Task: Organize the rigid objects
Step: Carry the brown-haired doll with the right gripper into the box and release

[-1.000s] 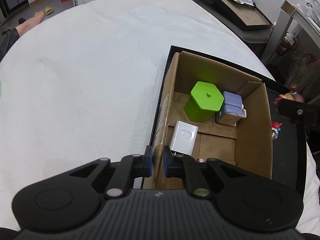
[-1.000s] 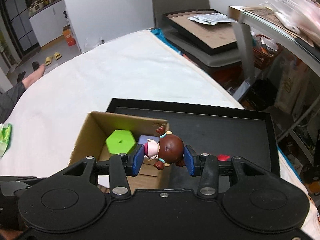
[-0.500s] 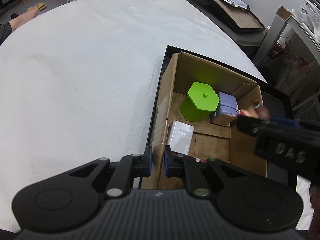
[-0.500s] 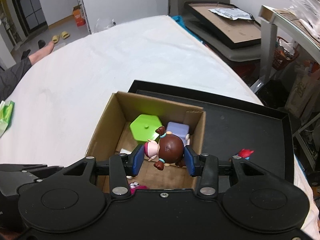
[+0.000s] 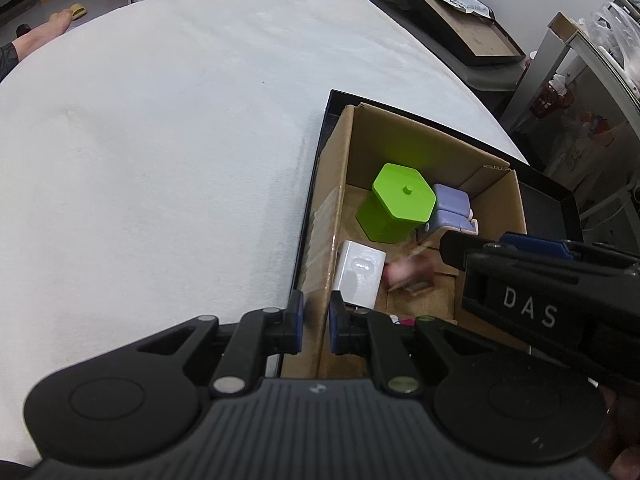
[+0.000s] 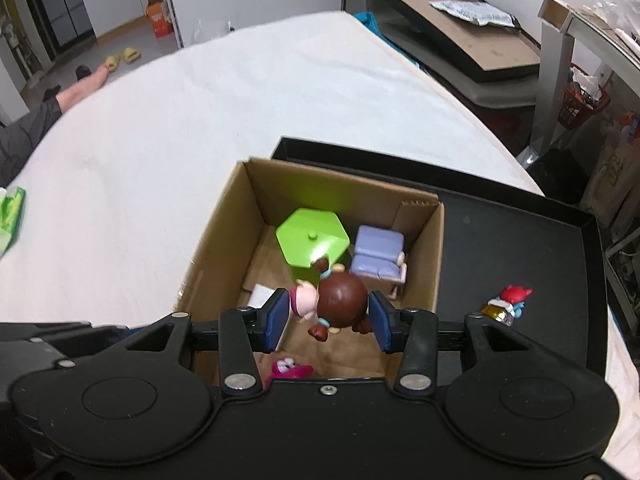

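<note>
The left gripper [image 5: 316,322] is clamped shut on the near left wall of the open brown cardboard box [image 5: 340,200], one blue pad outside the wall and one inside. The right gripper [image 6: 329,318] hangs over the box's near end, pointing steeply down. Its jaws have just been opening and stand at a middling width. Between them is the small doll with a round brown head and a pink body [image 6: 342,300]. A thin gap shows at the right pad and the left pad looks barely clear of the pink body, so the doll appears loose rather than pinched (from the left wrist it is only a pink blur low inside the box).

On the box floor nearest the camera lies a small magenta toy [image 6: 288,370], partly hidden by the gripper body. Beyond it a white rectangular plastic block [image 5: 360,276] leans by the left wall. Further in stands a bright green hexagonal container with a knobbed lid [image 6: 310,240], and just beside it, on its right, a lilac toy armchair [image 6: 378,256], close to the far right corner.

The box sits at the left end of a shallow black tray [image 6: 520,260]. A little red-topped figure [image 6: 508,304] lies on the tray floor, outside the box and well to its right. The tray rests on a broad white cloth-covered surface [image 6: 200,120], where a green packet [image 6: 10,216] shows at the far left edge. Past that edge, a person's bare foot [image 6: 92,80] rests on the floor.
</note>
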Motion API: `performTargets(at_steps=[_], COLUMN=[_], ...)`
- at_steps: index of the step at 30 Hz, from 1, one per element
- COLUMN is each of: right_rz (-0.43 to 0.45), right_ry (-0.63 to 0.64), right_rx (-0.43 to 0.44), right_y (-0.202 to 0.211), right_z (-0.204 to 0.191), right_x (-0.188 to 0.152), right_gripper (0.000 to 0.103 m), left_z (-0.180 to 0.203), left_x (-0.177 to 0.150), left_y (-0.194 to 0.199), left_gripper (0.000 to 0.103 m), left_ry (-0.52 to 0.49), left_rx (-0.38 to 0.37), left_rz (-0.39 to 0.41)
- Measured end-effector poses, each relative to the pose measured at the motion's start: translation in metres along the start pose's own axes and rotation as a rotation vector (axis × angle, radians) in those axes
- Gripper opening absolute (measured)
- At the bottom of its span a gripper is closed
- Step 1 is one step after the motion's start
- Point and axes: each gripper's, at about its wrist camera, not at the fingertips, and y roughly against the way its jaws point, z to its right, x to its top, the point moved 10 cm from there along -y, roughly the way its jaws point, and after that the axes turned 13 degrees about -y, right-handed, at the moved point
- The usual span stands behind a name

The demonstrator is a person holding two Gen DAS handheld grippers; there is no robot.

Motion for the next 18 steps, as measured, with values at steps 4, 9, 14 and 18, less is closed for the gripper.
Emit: performTargets(at_steps=[4,9,14,18], right_rz=[0.008,0.04,0.07,0.097], right_ry=[-0.006,-0.025,-0.072,-0.135], right_rx=[0.005,-0.004,-0.007,-0.015], right_y=[0.001,0.009,0.019,0.026], right_z=[-0.001,0.009,0.029,0.05], right_x=[0.001,0.005,0.015,0.022], right_gripper=[0.046,0.052,0.054,0.058], left_z=[0.0,0.001,0.004,0.005], left_x=[0.0,-0.001,0.001,0.002], left_y=[0.0,-0.002,-0.002,-0.003], left_gripper=[0.012,0.013,0.014,0.015], left_ry=[-0.002,-0.01,-0.029,-0.035], left_rx=[0.003,0.024,0.05,0.08], left_rz=[-0.004,-0.023,-0.038,-0.061])
